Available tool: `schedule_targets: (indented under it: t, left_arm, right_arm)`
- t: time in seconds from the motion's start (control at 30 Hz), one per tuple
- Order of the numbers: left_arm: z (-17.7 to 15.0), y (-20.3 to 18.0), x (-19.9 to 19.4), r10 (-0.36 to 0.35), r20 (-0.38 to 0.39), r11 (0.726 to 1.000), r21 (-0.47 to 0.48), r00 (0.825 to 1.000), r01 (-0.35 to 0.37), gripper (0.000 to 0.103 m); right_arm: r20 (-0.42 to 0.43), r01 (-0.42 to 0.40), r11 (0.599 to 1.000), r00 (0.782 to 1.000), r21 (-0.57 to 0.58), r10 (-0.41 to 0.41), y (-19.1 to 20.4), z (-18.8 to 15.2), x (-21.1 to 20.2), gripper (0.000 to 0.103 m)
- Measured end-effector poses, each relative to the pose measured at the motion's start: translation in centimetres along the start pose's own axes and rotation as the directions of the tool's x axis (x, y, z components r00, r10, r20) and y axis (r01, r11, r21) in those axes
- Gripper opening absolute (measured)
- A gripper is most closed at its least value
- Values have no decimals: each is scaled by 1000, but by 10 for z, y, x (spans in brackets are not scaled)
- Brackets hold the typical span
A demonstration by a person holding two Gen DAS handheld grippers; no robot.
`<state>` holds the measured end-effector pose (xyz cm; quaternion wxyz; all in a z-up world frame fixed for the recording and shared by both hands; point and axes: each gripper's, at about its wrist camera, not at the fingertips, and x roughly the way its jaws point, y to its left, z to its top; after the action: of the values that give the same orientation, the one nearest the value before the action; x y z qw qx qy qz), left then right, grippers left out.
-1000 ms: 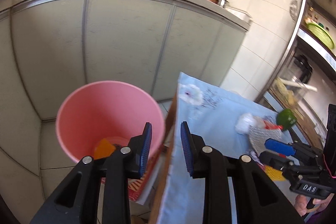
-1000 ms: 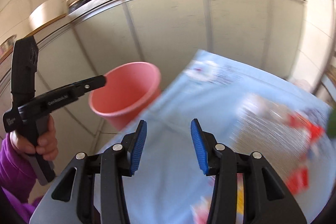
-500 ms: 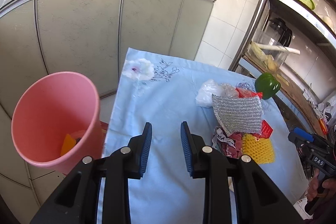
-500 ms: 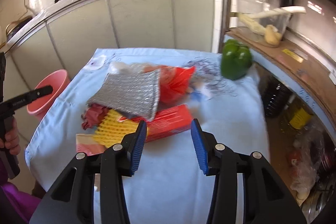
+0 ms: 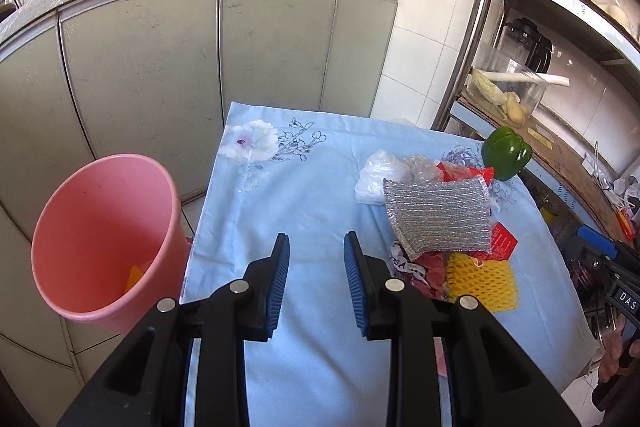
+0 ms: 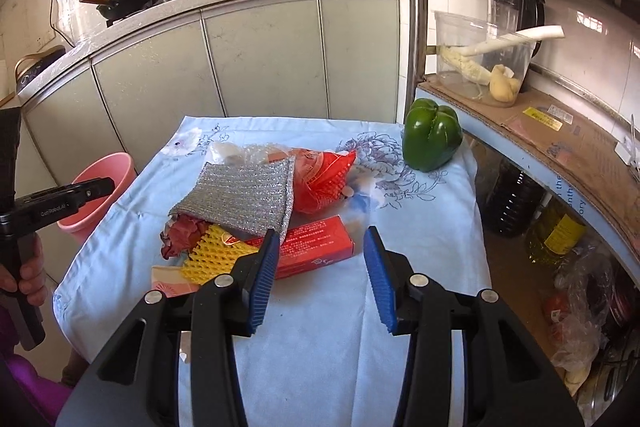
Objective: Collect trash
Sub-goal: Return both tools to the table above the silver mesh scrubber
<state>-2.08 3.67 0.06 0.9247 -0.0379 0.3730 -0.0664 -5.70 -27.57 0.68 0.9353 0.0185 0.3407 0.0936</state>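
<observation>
left gripper [image 5: 314, 281] swinging away from above the pink bin [image 5: 105, 239] to over the blue cloth [image 5: 304, 195], right gripper [image 6: 318, 277] drawing back from the trash pile [image 6: 256, 211]

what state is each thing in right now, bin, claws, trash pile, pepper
pink bin: upright, open, an orange scrap inside
left claw: open, holding nothing
right claw: open, holding nothing
silver pouch: lying atop the trash pile
red box: lying flat
green pepper: whole, on the cloth
</observation>
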Motion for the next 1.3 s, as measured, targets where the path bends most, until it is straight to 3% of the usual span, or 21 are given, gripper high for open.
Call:
schedule_targets:
  t: [0.57, 0.73, 1.0, 1.3]
  left_arm:
    - [15, -43, -6, 87, 30, 995, 51, 996, -88, 27]
    - [11, -36, -13, 58, 40, 998, 11, 997, -59, 27]
    - [-3, -21, -37, 8, 13, 1000, -4, 1000, -8, 27]
    - [-22, -2, -58, -81, 18, 997, 4, 997, 81, 27]
  right_arm:
    - [-18, -90, 995, 996, -34, 90, -14, 5, 4, 44]
    - [-30, -81, 996, 996, -25, 80, -11, 4, -3, 44]
    - [-74, -87, 991, 993, 105, 95, 6, -10, -8, 44]
    - [-47, 0, 990, 999, 139, 6, 11, -11, -31, 44]
